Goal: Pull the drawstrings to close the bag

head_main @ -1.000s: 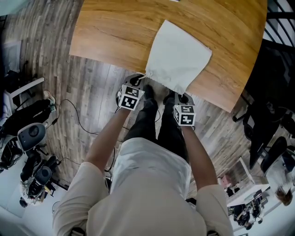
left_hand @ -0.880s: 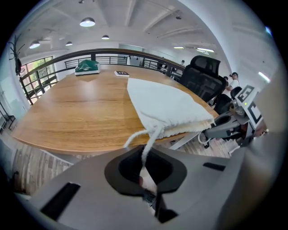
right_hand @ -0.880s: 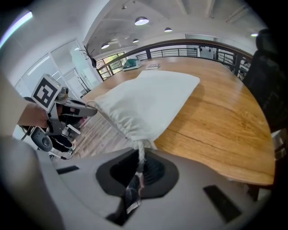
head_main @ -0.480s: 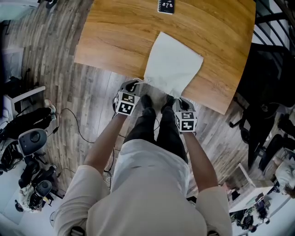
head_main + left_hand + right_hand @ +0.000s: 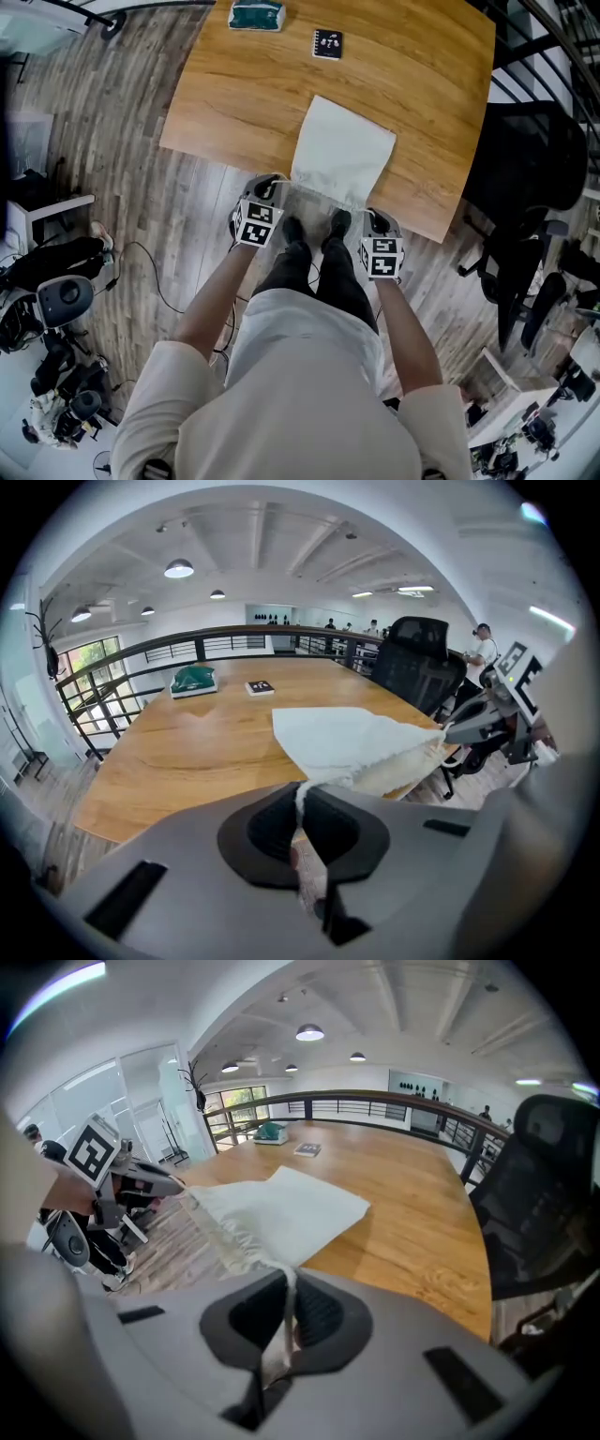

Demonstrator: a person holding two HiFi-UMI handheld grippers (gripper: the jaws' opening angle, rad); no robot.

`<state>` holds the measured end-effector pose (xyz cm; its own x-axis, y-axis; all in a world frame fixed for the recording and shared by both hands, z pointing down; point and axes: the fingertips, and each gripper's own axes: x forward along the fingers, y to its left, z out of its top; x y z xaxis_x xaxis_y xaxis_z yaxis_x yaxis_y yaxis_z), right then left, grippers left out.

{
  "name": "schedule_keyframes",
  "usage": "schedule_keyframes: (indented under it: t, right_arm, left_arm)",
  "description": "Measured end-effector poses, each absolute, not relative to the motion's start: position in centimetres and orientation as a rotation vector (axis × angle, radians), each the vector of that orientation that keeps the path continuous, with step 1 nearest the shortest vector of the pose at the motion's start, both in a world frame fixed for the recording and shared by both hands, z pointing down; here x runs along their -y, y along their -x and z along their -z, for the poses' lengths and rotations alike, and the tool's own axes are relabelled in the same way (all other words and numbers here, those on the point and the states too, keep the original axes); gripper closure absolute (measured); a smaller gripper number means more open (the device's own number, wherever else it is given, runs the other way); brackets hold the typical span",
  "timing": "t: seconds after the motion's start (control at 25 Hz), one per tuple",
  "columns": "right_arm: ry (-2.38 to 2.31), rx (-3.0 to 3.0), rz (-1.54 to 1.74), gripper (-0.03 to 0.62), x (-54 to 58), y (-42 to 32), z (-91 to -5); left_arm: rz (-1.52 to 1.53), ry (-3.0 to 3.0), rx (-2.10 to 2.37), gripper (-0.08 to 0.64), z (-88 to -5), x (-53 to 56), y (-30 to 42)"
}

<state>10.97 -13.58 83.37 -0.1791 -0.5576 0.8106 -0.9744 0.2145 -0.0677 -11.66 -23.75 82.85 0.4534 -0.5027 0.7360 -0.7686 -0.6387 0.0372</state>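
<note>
Tongs both clamped: left tongs (image 5: 302, 822) and right tongs (image 5: 289, 1312) each pinch a drawstring (image 5: 301, 797). White bag (image 5: 339, 150) lies at the counter's (image 5: 234, 84) near edge. Tongs now stand wider apart than a second ago; mouth hem puckers, so closing looks under way, not complete.

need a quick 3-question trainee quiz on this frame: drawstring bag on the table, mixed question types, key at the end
1. True or false: the left hand-held gripper and the right hand-held gripper are each shut on a drawstring of the white bag.
2. Where on the table is the bag's gathered mouth? A) the middle B) the near edge, toward the person C) the far edge
3. Besides the bag, how many things lie on the table?
Key: 1 true; 2 B; 3 two, a green thing and a small black item, both at the far side.
</note>
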Motion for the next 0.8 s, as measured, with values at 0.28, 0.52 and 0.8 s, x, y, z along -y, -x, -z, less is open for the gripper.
schedule_keyframes:
  t: [0.28, 0.52, 0.8]
  right_arm:
    - [-1.566, 1.826, -0.665, 0.591, 16.1, -14.3, -78.8]
    - [-1.686, 1.854, -0.555, 0.591, 18.7, -17.4, -73.6]
    - [-1.803, 1.897, -0.473, 0.591, 21.8, -19.6, -68.0]
  left_arm:
    - [-0.922, -2.414, 1.139, 0.568, -77.9, 25.3, 10.7]
    - [-0.809, -2.460, 1.221, 0.568, -72.3, 27.3, 9.6]
    - [-0.685, -2.496, 1.295, 0.568, -66.9, 29.5, 10.0]
